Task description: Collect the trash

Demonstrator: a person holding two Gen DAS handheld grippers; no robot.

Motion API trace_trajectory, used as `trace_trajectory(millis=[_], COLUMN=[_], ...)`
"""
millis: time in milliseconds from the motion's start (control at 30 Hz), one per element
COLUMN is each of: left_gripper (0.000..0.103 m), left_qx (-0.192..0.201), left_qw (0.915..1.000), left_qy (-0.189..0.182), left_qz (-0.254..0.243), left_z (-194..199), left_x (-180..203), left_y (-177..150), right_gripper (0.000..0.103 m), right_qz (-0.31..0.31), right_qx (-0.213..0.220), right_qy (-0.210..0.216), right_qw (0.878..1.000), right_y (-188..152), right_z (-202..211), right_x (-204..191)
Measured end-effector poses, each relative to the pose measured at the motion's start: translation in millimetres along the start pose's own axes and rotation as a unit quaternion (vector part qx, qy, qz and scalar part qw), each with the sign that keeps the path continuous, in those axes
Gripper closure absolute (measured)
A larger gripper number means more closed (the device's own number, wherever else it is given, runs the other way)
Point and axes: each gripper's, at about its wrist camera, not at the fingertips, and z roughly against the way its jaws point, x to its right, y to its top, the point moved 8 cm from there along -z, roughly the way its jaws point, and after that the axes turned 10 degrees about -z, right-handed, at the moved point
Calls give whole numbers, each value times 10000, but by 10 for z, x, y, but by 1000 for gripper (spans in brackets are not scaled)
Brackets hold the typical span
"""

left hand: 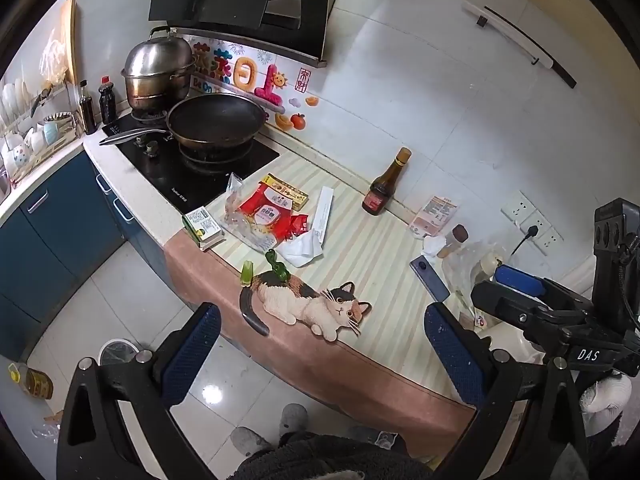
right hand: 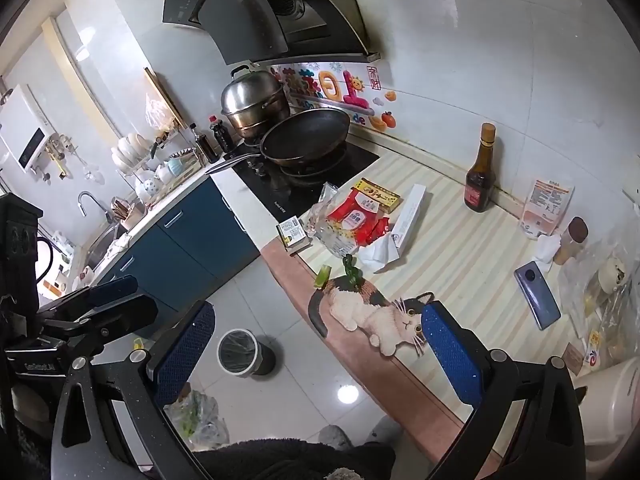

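Left wrist view shows my left tool (left hand: 320, 344) spread wide and empty, held above the near edge of the desk (left hand: 384, 240); the right wrist view shows my right tool (right hand: 320, 344) equally wide and empty over the same edge.

The trash lies in a loose heap beside the hob: a crinkled red-and-clear plastic wrapper (left hand: 266, 216), a flat yellow carton (left hand: 286, 194) behind it, a small green-and-white box (left hand: 202, 226) at the desk's front lip, a long white box (left hand: 322, 214), a crumpled white tissue (left hand: 302, 250) and two green vegetable scraps (left hand: 276, 266). The bin (right hand: 238, 352), a round grey can lined with a thin bag, stands on the floor below.

My worries, as I judge them: the wrapper is slick film and may slide out of the pads or drag its neighbours off the edge. The small box sits close enough to the lip to be knocked to the floor. The scraps are small, probably moist, and easy to miss or squash into the printed cat cloth (left hand: 312, 304). The phone (right hand: 536, 296) and the glass sauce bottle (right hand: 480, 176) are not trash, so a careless sweep could take or topple them.
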Motion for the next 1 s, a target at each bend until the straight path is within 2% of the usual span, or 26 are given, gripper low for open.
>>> trace_trajectory(millis=[1000], left_gripper=[0], left_qx=[65], left_qw=[10000], left_qy=[-13], left_qz=[-52], left_z=[58], left_x=[0], left_y=[59], right_gripper=[0], right_qz=[42], right_qx=[21], right_qy=[-11], right_qw=[10000], right_y=[35], right_z=[-75], right_x=[-57])
